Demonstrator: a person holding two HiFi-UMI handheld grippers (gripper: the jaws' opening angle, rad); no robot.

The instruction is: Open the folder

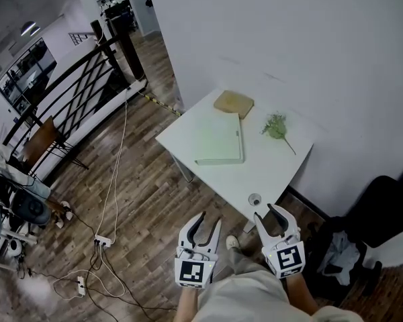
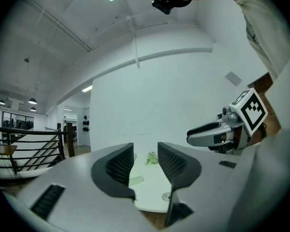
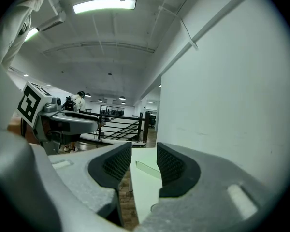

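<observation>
A pale green folder (image 1: 218, 139) lies shut and flat on the white table (image 1: 269, 173), towards its far left side. It shows small between the jaws in the left gripper view (image 2: 135, 180) and in the right gripper view (image 3: 147, 168). My left gripper (image 1: 205, 225) is held over the wooden floor, short of the table's near corner, open with nothing between its jaws. My right gripper (image 1: 270, 217) hangs by the table's near edge, also open and empty. Both point towards the table.
A tan block (image 1: 233, 103) sits at the table's far corner, a green plant sprig (image 1: 277, 127) on the right side, a round cable grommet (image 1: 254, 198) near the front edge. Cables and power strips (image 1: 102, 240) cross the floor on the left. A black chair (image 1: 376, 220) stands at right.
</observation>
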